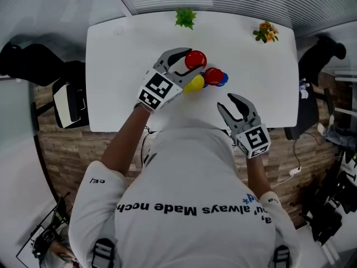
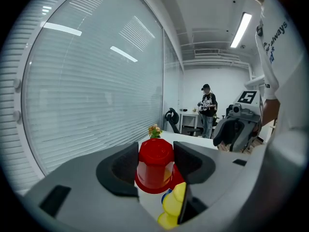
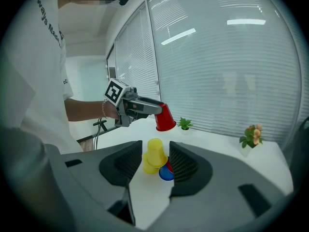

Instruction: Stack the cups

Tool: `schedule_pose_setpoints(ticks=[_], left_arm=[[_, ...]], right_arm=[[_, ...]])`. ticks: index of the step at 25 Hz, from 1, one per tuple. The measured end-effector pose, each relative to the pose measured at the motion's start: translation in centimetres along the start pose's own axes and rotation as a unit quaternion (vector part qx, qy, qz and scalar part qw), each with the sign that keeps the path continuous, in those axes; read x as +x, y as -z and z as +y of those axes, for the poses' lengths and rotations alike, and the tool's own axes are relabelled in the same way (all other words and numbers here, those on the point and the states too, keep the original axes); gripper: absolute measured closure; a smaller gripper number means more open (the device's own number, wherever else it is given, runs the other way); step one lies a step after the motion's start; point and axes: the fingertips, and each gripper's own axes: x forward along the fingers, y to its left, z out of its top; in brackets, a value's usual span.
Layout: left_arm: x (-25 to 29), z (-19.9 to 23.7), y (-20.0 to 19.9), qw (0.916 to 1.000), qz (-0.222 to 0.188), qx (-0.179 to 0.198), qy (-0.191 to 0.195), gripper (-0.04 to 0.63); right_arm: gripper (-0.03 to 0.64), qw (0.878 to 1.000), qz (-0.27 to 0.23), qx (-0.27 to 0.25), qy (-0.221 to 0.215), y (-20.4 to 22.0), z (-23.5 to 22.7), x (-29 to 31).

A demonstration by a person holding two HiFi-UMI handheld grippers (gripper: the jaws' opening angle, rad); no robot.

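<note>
Mid-carry: grips 1 inverted red cup (image 1: pixel 196 58) in left gripper (image 1: pixel 188 61), aloft over the table (image 1: pixel 122 66). Holds right gripper (image 1: pixel 225 101) part open, empty, short of the yellow cup (image 1: pixel 194 84), blue cup (image 1: pixel 222 80) and second red cup (image 1: pixel 212 76). Next, probably: lower squarely onto the yellow cup.

My head camera looks steeply down at the desk (image 1: pixel 122 66); both low gripper cameras share the yellow cup (image 3: pixel 155 153).
</note>
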Motion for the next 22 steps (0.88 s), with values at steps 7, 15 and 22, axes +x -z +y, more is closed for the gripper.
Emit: schedule_pose_setpoints(ticks=[7,15,22], left_arm=[[0.0,-2.9,-2.8,0.9997,0.006,0.014,0.02,0.348],[1.4,-5.7,-1.9,0.9974,0.044,0.019,0.053,0.348],[2.3,-6.5,0.3,0.9956,0.07,0.024,0.058,0.347]], right_arm=[[0.433,1.0,-0.003,0.001,0.0,0.1,0.4,-0.4],[0.434,1.0,-0.006,0.007,0.005,0.6,0.4,-1.2],[0.434,1.0,-0.008,0.015,0.006,1.1,0.4,-1.8]])
